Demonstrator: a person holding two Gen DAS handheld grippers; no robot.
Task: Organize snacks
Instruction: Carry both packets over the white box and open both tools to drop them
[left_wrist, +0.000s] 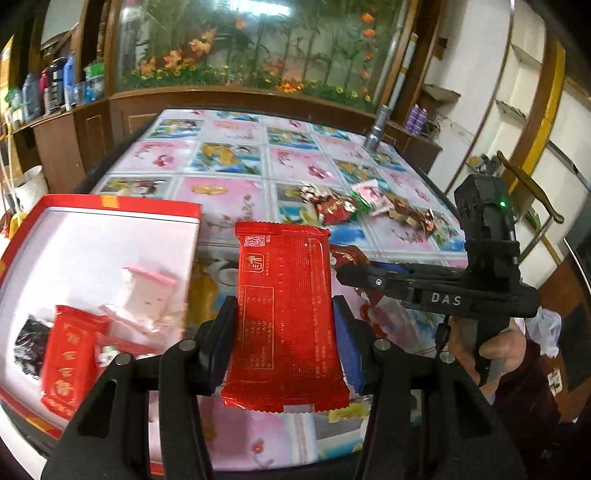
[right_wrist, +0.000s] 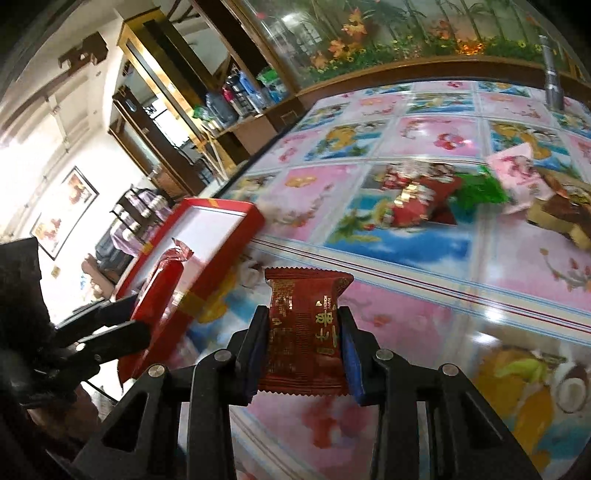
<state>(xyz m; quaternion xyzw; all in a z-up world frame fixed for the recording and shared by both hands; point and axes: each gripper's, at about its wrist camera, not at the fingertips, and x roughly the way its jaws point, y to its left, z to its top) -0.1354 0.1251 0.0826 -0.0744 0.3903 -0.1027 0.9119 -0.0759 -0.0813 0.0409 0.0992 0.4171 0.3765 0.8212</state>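
Note:
My left gripper (left_wrist: 284, 306) is shut on a bright red snack packet (left_wrist: 284, 314), held upright above the table's near edge. To its left lies an open red box (left_wrist: 110, 206) with a white inside, holding pink packets (left_wrist: 147, 291), a red packet (left_wrist: 70, 358) and something black. In the right wrist view my right gripper (right_wrist: 303, 314) is shut on a dark red snack packet (right_wrist: 306, 332) above the table. The red box (right_wrist: 225, 206) and my left gripper (right_wrist: 136, 314) with its bright red packet (right_wrist: 162, 280) show at the left there.
A pile of loose snacks (left_wrist: 351, 206) lies on the picture-patterned table (left_wrist: 236, 155), right of centre; red, green (right_wrist: 480, 192) and pink (right_wrist: 517, 177) wrappers show. A metal cylinder (left_wrist: 375, 136) stands at the far edge. A hand (left_wrist: 491, 347) holds the right gripper's handle.

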